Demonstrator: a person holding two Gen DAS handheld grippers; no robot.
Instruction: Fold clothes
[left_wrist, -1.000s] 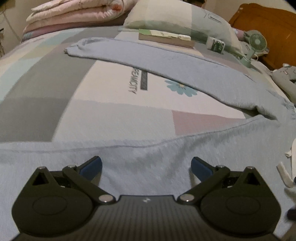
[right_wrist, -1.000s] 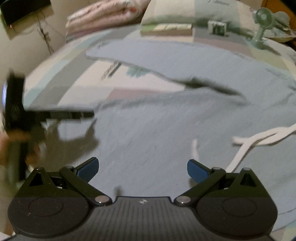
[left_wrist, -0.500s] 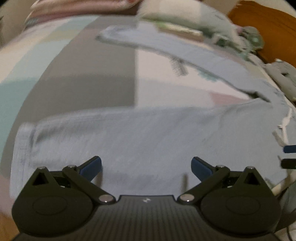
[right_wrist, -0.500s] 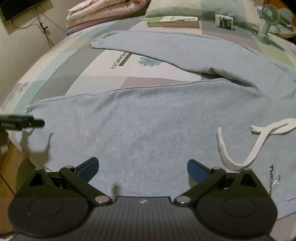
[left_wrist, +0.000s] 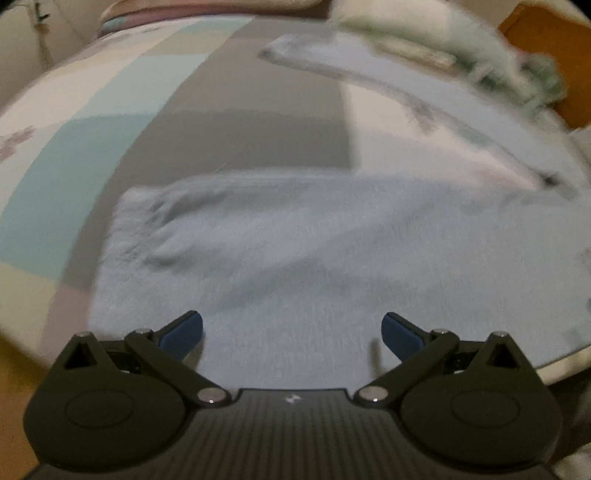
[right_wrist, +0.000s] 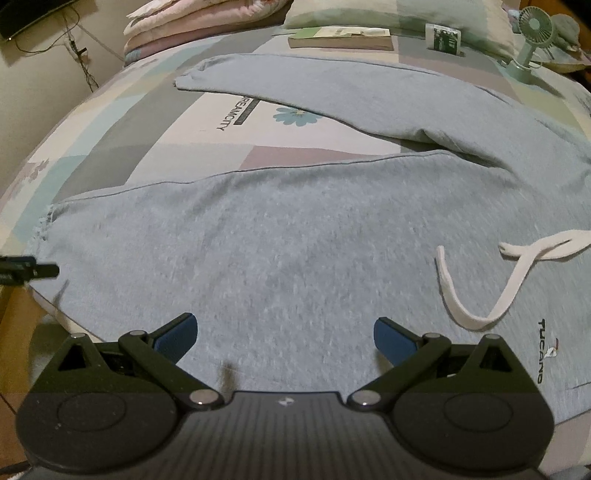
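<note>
- Left tongs seen at bottom centre of the left wrist view, blue pads spread wide, nothing gripped; light blue sweatpants lie just past the tips.
- Right tongs seen at bottom centre of the right wrist view, likewise released and empty.
- Sweatpants are spread flat on the bed, filling mid frame; near leg runs left to a cuff at the bed edge.
- White drawstring is looped on the fabric at right, beside a printed logo.
- Second leg is stretched toward upper left.
- At the top: book, pillow, small fan, folded quilt.
- Left wrist view is motion-blurred.
</note>
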